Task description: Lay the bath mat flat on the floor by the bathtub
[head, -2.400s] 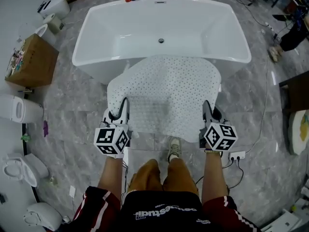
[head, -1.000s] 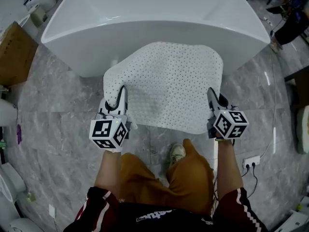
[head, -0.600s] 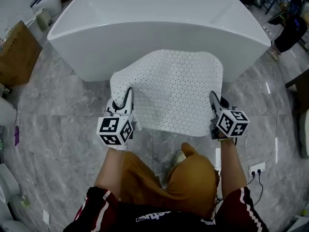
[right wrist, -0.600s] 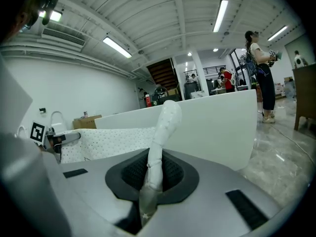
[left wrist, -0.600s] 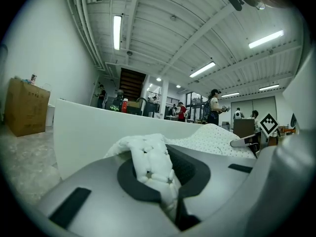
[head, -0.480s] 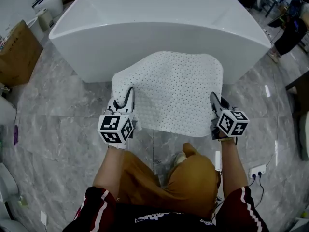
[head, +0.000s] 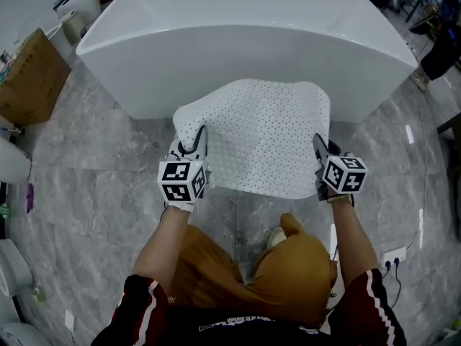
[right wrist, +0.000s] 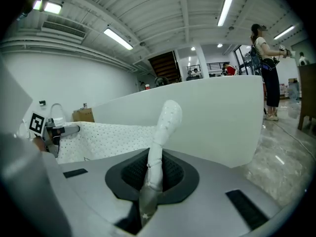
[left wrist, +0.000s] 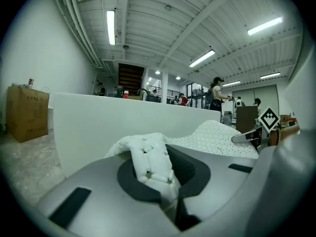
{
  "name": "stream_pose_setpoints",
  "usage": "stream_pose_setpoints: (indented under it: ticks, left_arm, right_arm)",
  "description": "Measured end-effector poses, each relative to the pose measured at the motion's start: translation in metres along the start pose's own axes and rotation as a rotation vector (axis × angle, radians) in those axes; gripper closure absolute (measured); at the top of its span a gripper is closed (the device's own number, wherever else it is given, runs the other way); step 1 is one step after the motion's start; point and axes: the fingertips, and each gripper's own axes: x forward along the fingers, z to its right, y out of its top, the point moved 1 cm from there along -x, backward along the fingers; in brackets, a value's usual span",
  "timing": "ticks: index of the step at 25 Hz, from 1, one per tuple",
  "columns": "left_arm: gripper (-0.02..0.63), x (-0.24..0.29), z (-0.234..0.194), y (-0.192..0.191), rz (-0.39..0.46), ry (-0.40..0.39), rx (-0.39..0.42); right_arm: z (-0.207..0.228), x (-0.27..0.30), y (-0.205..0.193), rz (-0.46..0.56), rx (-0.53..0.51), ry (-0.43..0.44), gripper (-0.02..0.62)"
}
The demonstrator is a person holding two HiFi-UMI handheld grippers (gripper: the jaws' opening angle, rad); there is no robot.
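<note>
- White rubbery mat [head: 259,132], dotted all over with small holes and rounded at its corners, shows in the head view as a sheet stretched between the left gripper [head: 193,140] and the right gripper [head: 318,147]. Each gripper pinches one side of it near the person's edge. The rest spreads beyond the fingertips toward the tub [head: 216,71].
- The tub is glossy white and oval, and smooth inside. The floor [head: 94,186] is grey veined marble tile. A brown cardboard box [head: 29,81] stands off to the left, and I cannot tell what it holds.
- Left gripper view: the grey jaws are clamped on a bunched, knobbly fold of the mat. The fold rises from between them and the sheet runs off to the right.
- Right gripper view: the jaws are clamped on a thin edge of the mat that stands upright between them. The sheet spreads to the left, with the tub's wall behind it.
</note>
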Motion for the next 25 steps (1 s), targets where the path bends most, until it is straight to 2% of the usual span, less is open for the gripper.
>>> stream_pose_setpoints:
  ticks: [25]
  left_arm:
    - [0.574, 0.095, 0.008, -0.149, -0.233, 0.090, 0.059]
  right_arm:
    - [0.080, 0.103, -0.140, -0.181, 0.110, -0.010, 0.550]
